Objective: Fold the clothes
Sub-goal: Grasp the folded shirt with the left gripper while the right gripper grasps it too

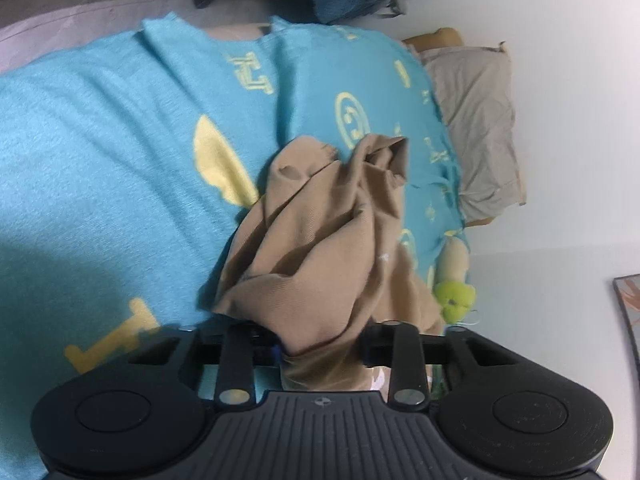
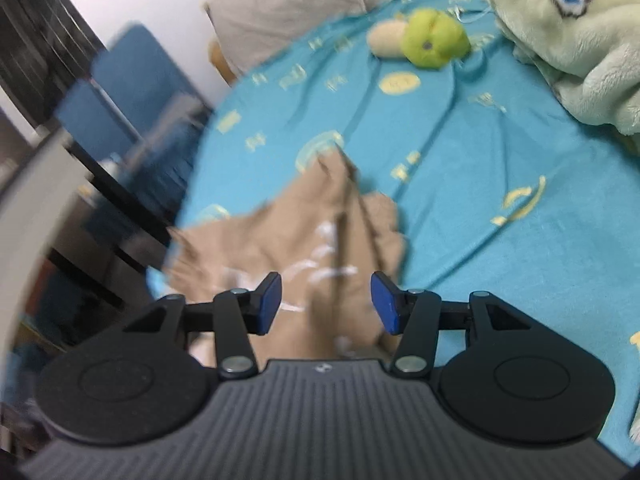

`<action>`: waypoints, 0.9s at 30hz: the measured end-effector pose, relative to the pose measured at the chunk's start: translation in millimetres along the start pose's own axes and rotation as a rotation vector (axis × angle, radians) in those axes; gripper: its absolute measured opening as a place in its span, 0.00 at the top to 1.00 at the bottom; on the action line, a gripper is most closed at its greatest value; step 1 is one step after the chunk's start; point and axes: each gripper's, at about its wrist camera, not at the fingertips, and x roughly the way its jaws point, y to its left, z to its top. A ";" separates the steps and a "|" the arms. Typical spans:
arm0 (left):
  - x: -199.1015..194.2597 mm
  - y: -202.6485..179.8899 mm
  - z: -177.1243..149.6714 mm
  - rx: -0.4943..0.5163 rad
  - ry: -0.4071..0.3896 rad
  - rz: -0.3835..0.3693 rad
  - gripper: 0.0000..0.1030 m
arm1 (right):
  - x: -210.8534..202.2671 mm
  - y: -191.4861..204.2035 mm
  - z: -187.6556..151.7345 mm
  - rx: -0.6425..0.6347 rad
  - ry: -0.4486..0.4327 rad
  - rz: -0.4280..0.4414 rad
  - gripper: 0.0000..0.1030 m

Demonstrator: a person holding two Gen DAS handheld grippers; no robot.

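Tan garment: soft woven cloth, crumpled, long axis running away from left gripper across the bed | left gripper clamped on its near end | right gripper spread apart, blue pads above cloth, gripping nothing | beneath: turquoise blanket, yellow motifs | beyond: green plush toy, beige pillow.
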 end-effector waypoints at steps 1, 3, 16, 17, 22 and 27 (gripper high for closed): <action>-1.4 -3.5 -0.4 0.009 -0.006 -0.011 0.73 | -1.5 -2.9 -1.9 0.048 0.017 0.050 0.48; -4.6 -11.7 -3.4 0.036 -0.014 -0.028 0.74 | -4.5 -8.7 -5.7 0.144 0.052 0.149 0.39; -18.2 -11.7 -12.5 0.039 -0.026 -0.052 0.74 | 63.0 -48.4 -38.6 0.708 0.284 0.427 0.00; -20.7 -9.6 -13.5 0.034 -0.027 -0.056 0.75 | 65.6 -51.3 -38.3 0.721 0.266 0.407 0.00; -26.4 -2.2 -13.8 -0.003 -0.030 -0.088 0.76 | 56.7 -72.3 -31.7 0.738 0.120 0.264 0.28; -25.6 3.0 -14.5 -0.041 -0.016 -0.079 0.75 | 55.4 -67.2 -27.5 0.656 0.096 0.207 0.59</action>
